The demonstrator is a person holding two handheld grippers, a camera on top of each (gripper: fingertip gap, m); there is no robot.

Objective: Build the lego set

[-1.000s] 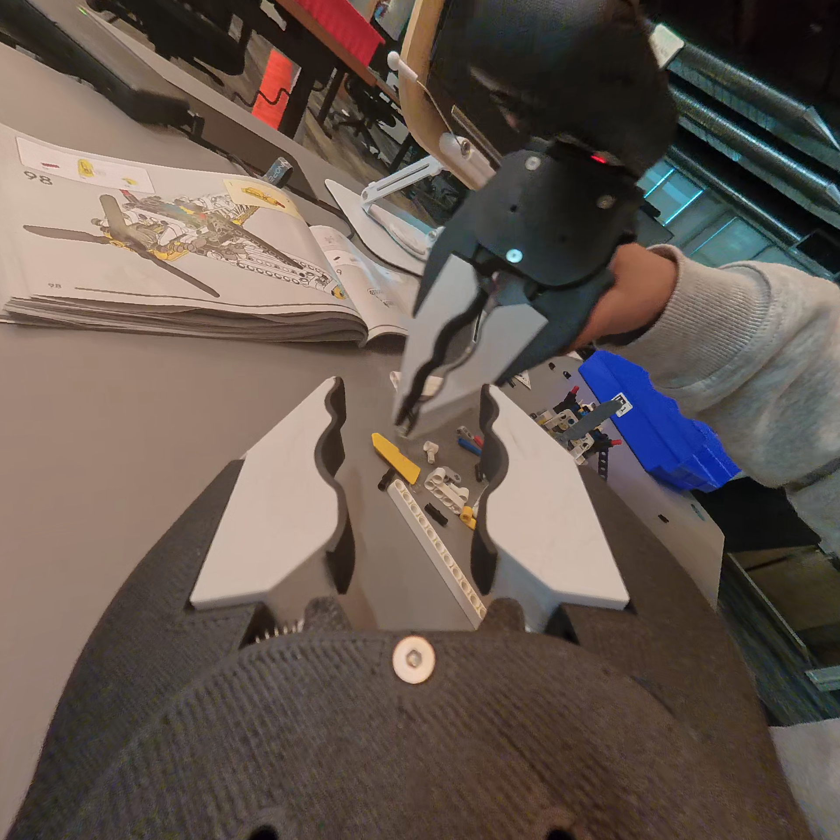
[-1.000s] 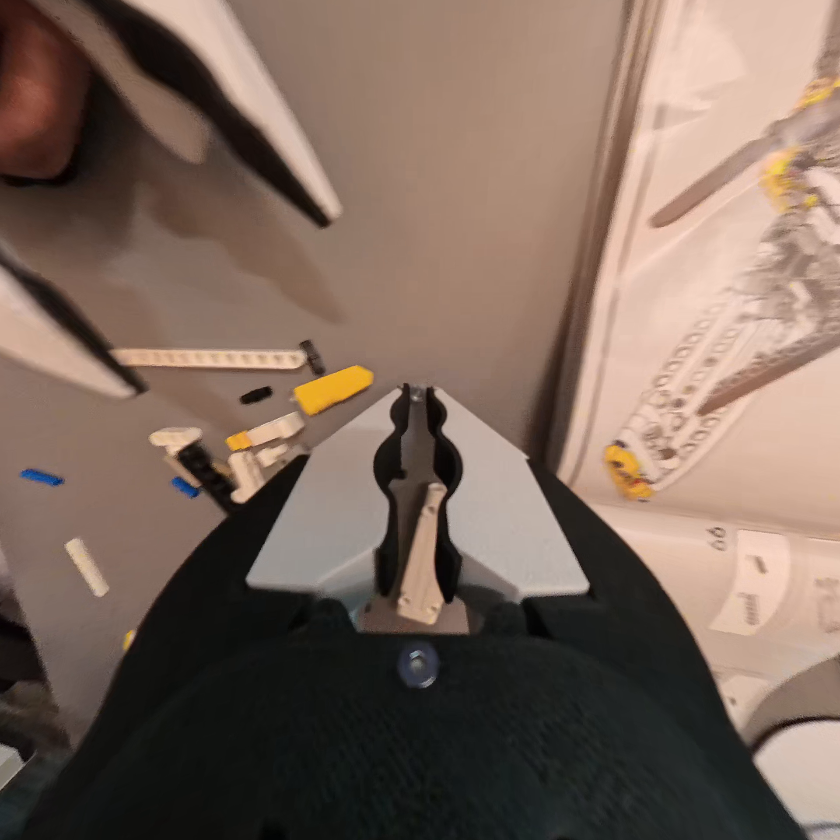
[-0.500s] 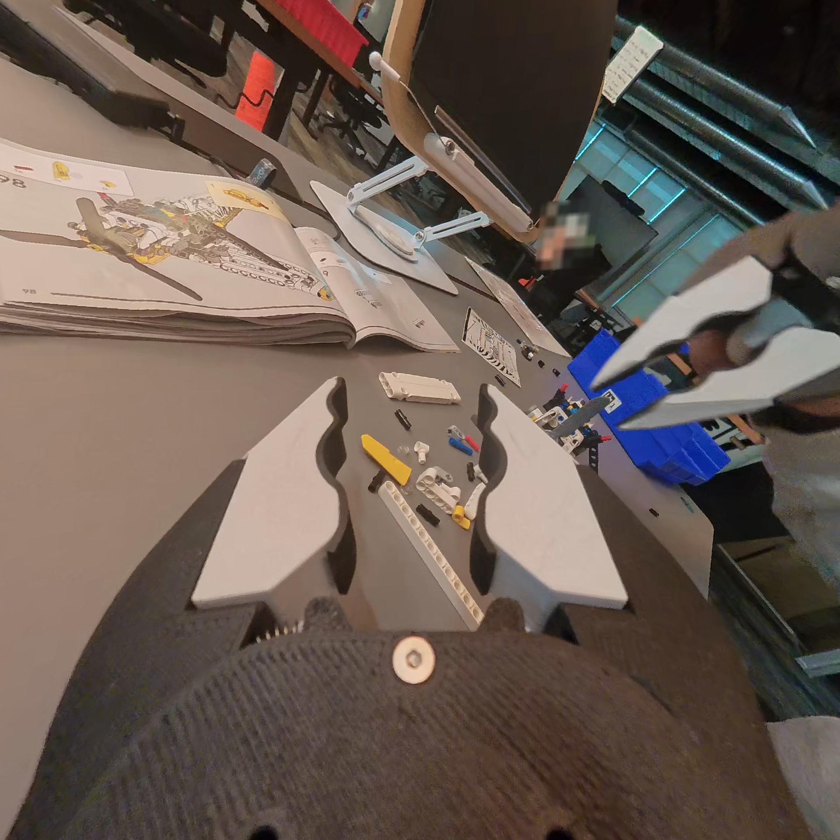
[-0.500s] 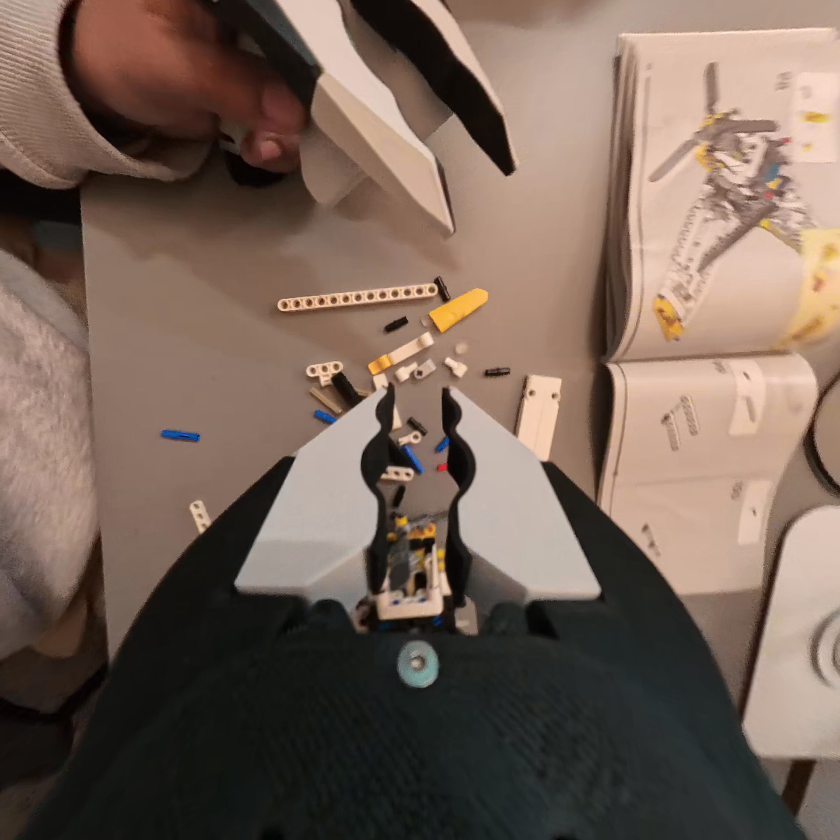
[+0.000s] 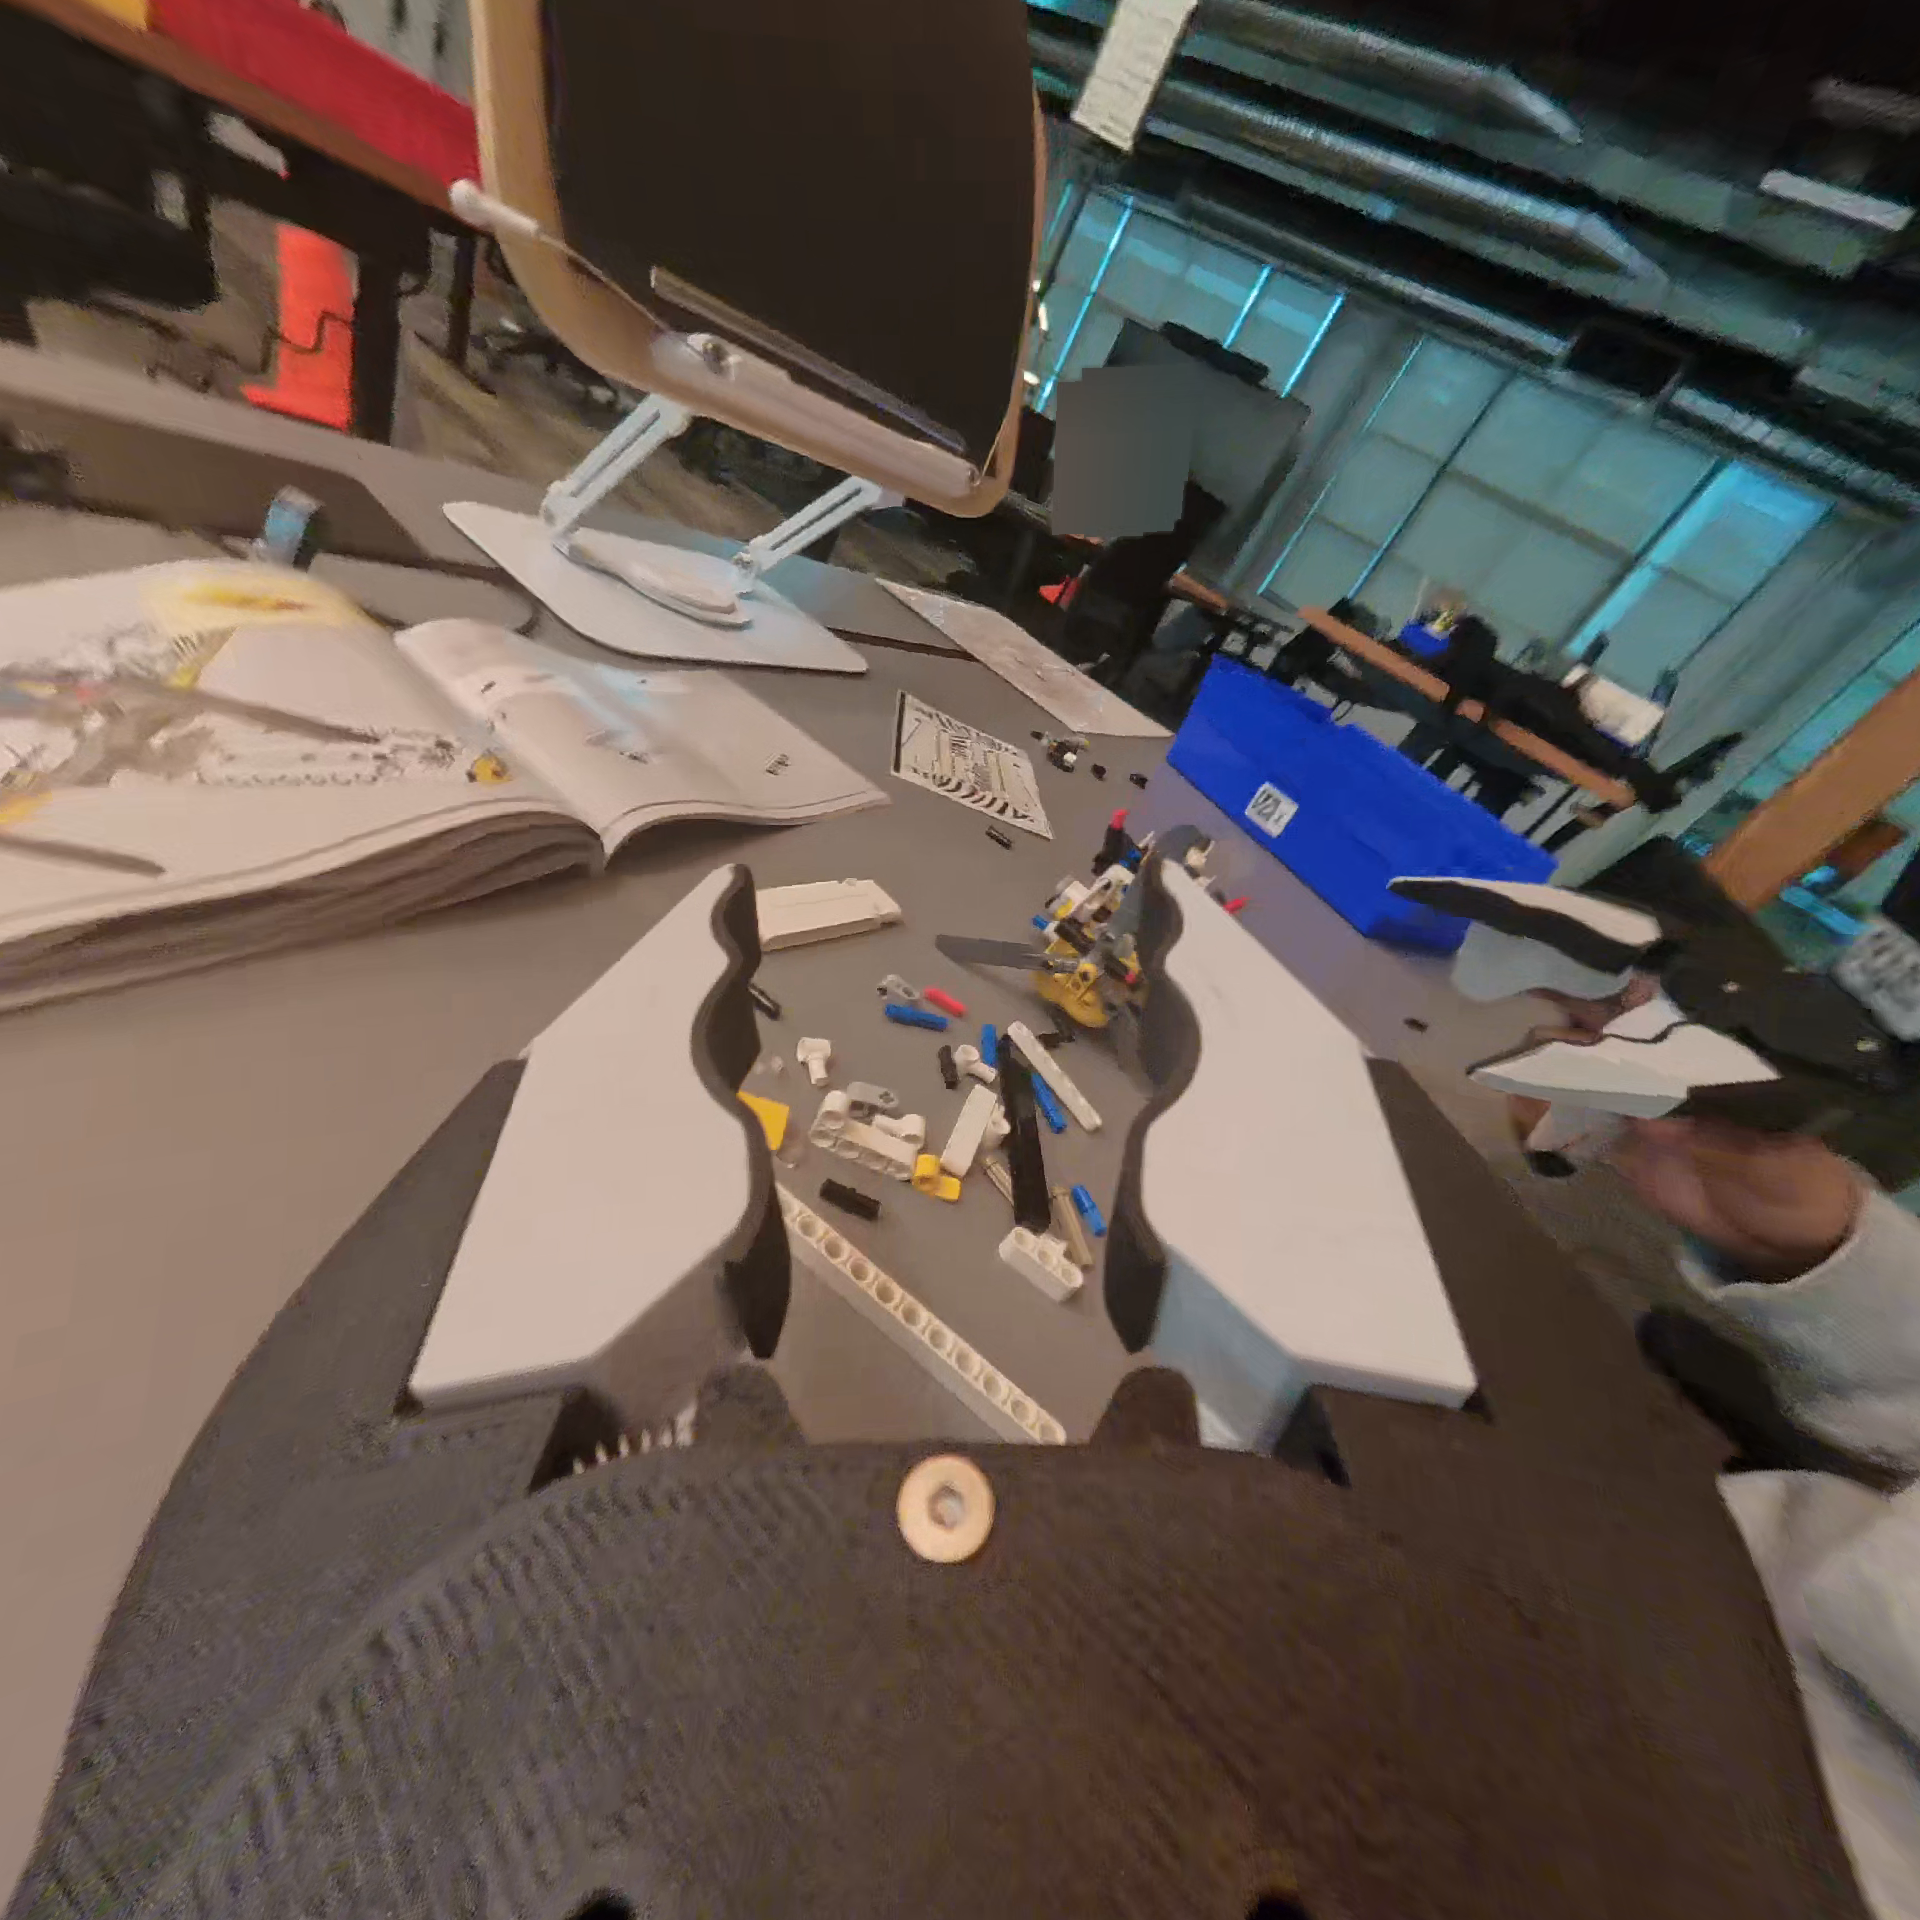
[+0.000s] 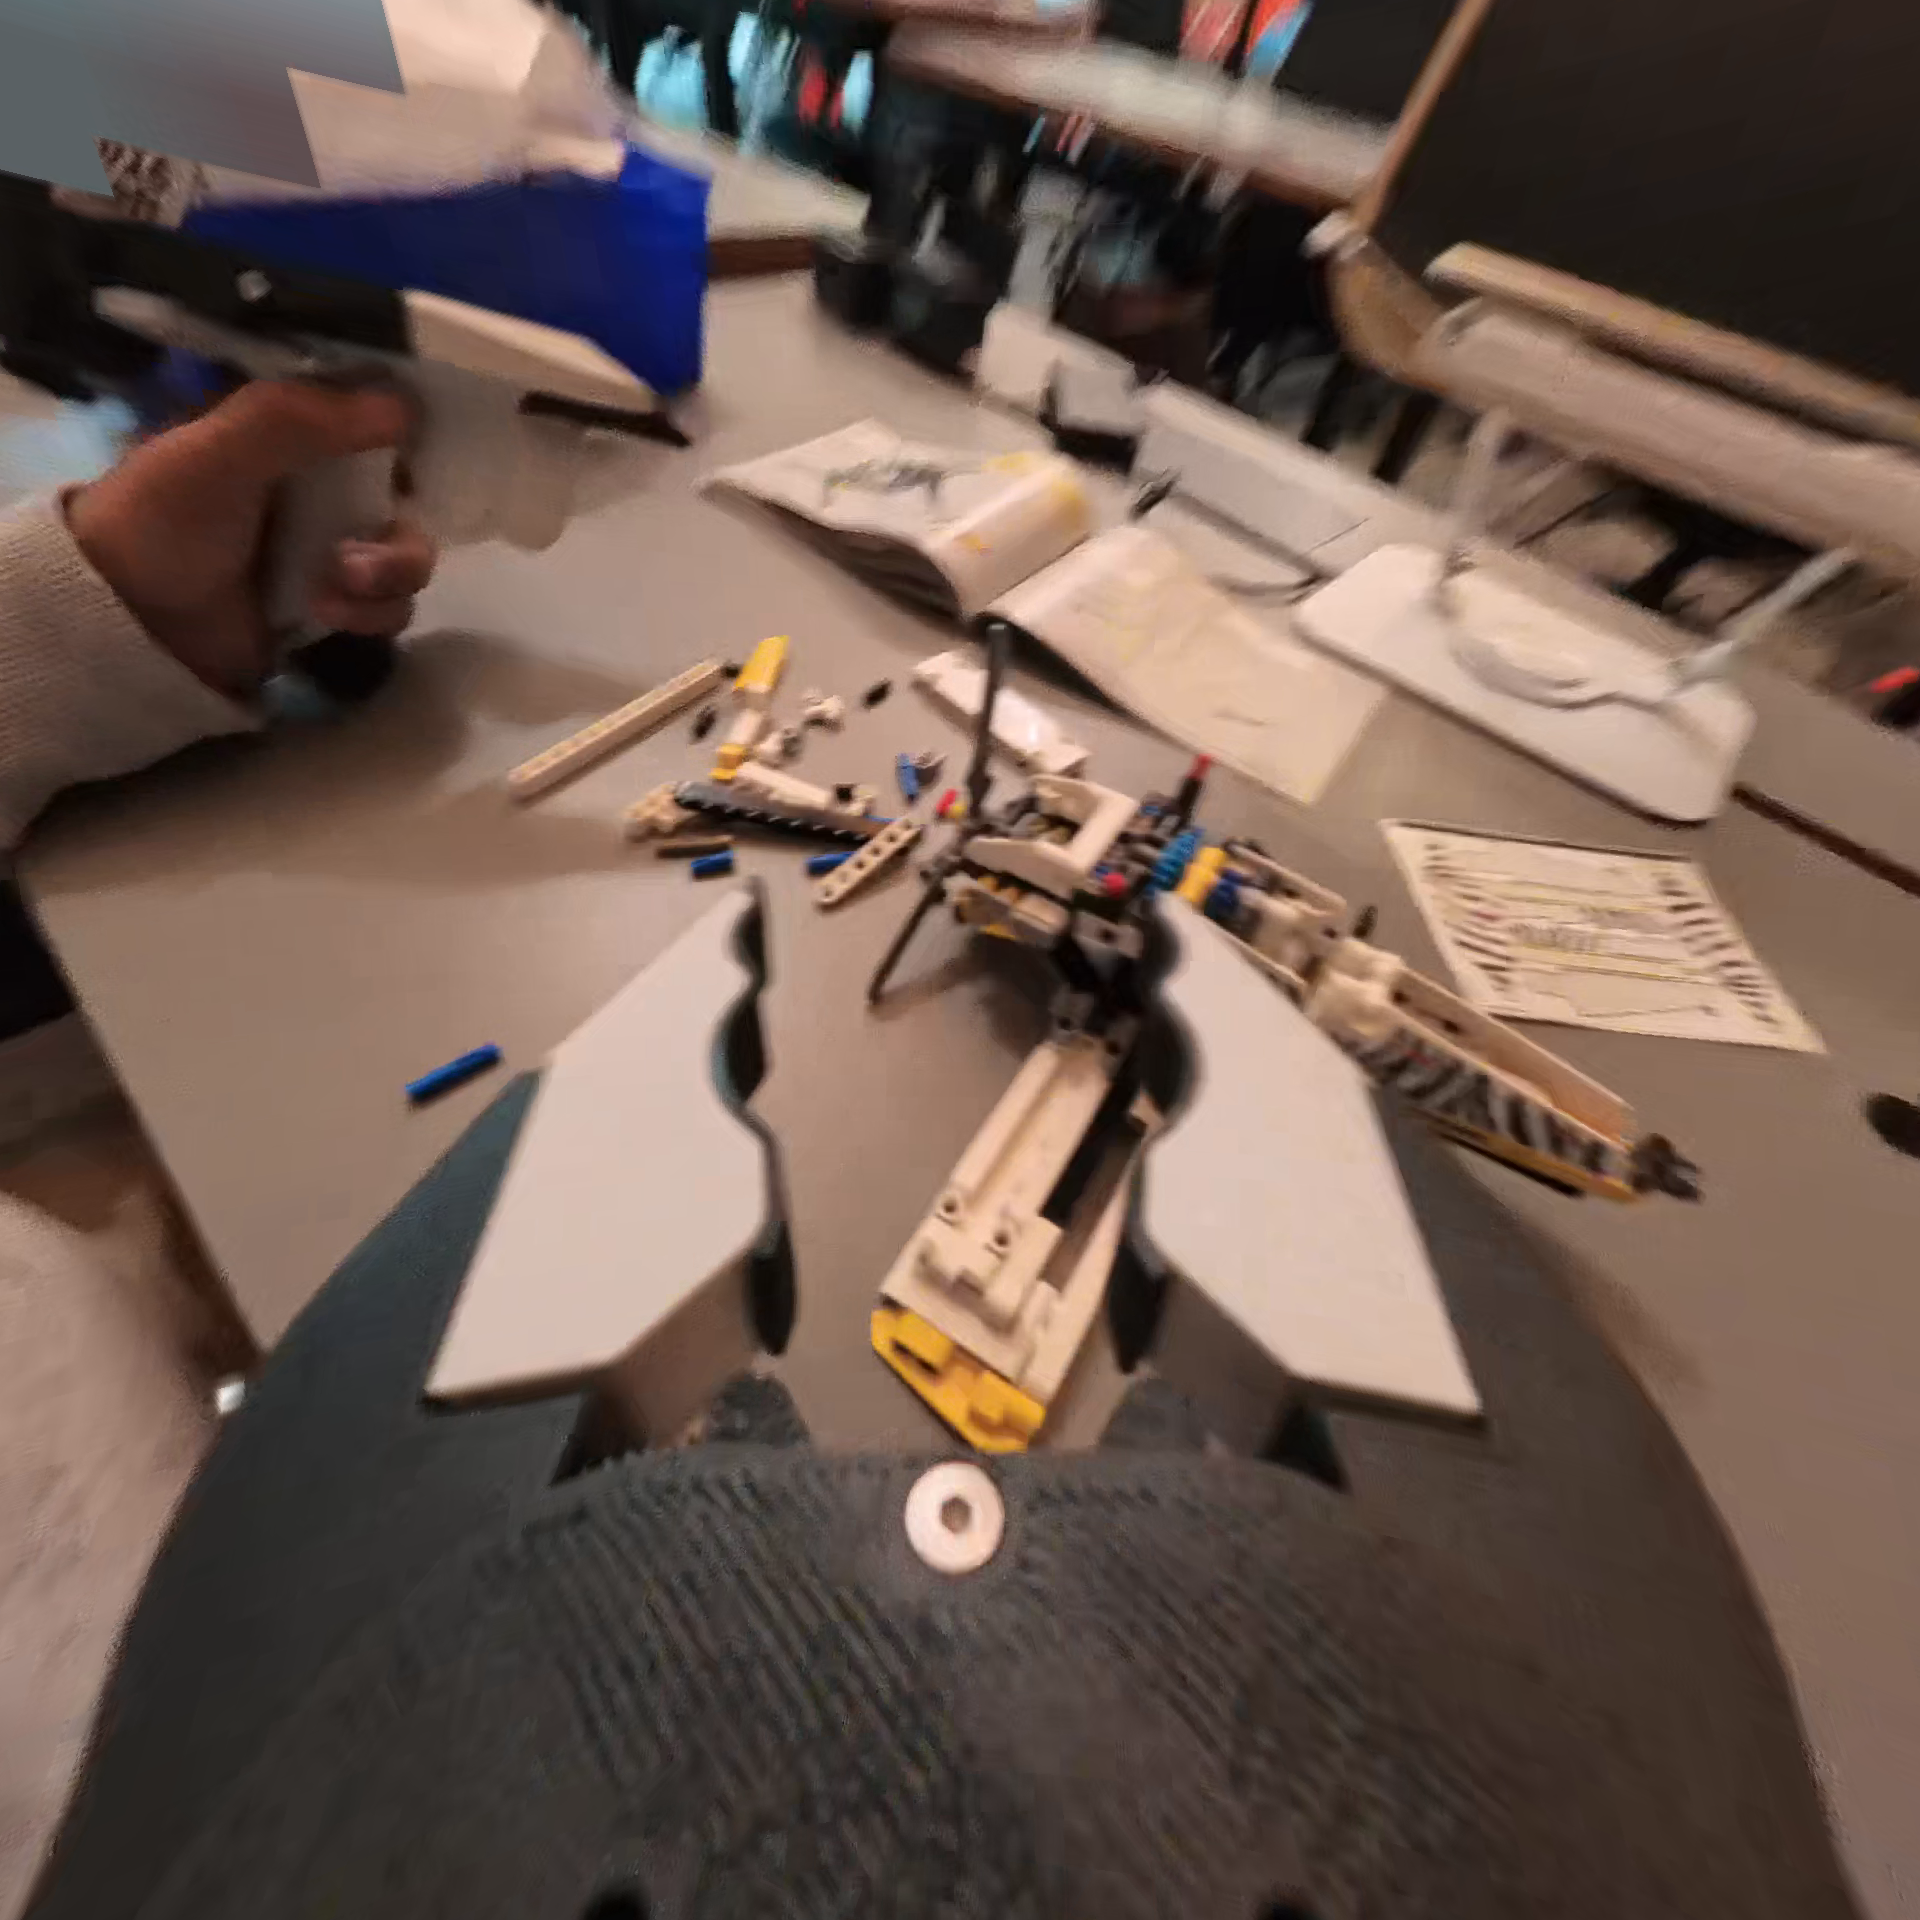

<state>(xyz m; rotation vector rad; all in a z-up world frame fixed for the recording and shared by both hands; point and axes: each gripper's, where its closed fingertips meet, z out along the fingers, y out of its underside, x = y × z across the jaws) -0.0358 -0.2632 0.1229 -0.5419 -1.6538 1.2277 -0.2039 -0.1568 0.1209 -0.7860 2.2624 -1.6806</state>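
While the left gripper point(image 5: 940, 1049) gapes wide and empty over loose bricks point(image 5: 940, 1127), the right gripper point(image 6: 956, 997), also wide and empty, frames the plane model point(image 6: 1081, 935).

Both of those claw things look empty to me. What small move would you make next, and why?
Probably ease the right hand-held gripper down and shut it on the plane model. Its jaws are open and empty, and the model's white and yellow wing already lies between them on the table. The left hand-held gripper hangs open over loose pieces.
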